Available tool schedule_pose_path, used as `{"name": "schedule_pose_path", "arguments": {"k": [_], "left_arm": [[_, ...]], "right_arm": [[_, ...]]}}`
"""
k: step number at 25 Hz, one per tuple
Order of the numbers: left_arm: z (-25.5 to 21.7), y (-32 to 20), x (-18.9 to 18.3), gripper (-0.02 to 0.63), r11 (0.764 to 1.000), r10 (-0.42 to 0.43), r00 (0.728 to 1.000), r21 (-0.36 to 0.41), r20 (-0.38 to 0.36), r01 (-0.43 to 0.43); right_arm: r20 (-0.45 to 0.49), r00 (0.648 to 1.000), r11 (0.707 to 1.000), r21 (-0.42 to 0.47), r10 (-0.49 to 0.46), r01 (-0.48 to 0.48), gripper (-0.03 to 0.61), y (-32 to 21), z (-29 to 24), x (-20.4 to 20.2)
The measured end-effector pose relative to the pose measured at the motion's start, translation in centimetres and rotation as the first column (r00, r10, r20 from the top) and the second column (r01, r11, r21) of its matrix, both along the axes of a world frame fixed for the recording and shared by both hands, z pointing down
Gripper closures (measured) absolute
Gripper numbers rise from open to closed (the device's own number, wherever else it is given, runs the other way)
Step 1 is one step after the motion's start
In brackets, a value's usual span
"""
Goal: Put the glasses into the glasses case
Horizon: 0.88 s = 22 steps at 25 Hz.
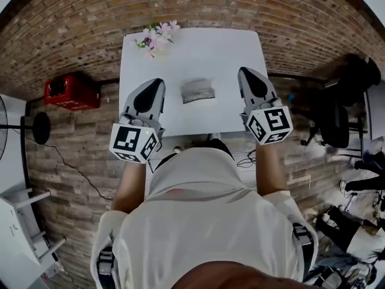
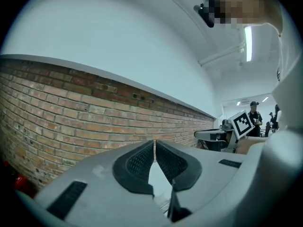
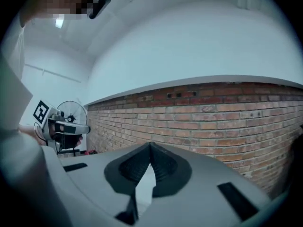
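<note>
open tabletop surrounds the glasses case; flowers crowd the far-left corner.

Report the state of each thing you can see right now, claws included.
Left claw: shut, nothing in it.
Right claw: shut, nothing in it.
Glasses case: lying on the table, touched by neither claw; open or closed cannot be told.
Flowers: lying at the table's far left corner.
</note>
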<state>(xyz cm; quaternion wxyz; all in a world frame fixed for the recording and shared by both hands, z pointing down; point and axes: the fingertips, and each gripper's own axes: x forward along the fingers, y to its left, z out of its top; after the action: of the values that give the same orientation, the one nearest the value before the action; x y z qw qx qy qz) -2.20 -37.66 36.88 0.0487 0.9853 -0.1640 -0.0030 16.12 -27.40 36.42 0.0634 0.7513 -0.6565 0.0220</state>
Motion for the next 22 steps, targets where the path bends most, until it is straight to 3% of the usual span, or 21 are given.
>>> {"name": "schedule_pose_path", "arguments": {"k": [7, 22], "left_arm": [[-1.0, 0.3, 0.0, 0.589, 0.999, 0.032, 0.999, 0.010, -0.010, -0.032], [-1.7, -0.2, -1.8, 0.589, 1.000, 0.027, 0.999, 0.010, -0.025, -0.026]], "right_arm": [[0.023, 0.998, 0.997, 0.029, 0.067, -0.067, 0.528, 1.6, -0.5, -0.2], [0.007, 0.999, 0.999, 0.043, 0.033, -0.033, 0.528, 0.5, -1.4, -2.2]]}}
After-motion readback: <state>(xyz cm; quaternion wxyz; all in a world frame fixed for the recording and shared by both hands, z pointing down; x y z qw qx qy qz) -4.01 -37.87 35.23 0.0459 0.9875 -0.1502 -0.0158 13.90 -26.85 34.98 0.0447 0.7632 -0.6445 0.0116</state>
